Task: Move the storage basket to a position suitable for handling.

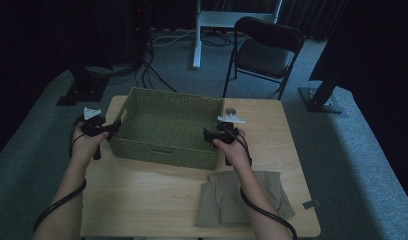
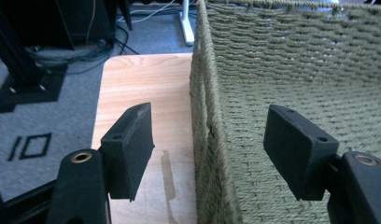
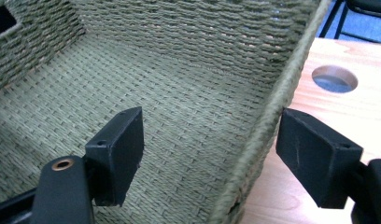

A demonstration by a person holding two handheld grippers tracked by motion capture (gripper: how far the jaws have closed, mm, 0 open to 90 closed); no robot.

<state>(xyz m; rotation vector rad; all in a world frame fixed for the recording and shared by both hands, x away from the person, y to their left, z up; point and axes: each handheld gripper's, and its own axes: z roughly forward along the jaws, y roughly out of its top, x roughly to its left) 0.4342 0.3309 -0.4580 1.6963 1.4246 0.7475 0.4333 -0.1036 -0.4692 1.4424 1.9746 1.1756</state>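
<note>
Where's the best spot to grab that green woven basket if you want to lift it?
Probably the two short end walls of the basket, one gripper each, from above. The left gripper and right gripper already straddle those thin, upright rims with open jaws.

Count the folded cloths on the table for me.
1: the folded cloth lies on the table at its near right, in front of the basket. None visible inside the basket.

Both tongs, left (image 1: 113, 127) and right (image 1: 207, 135), point inward, jaws apart.
</note>
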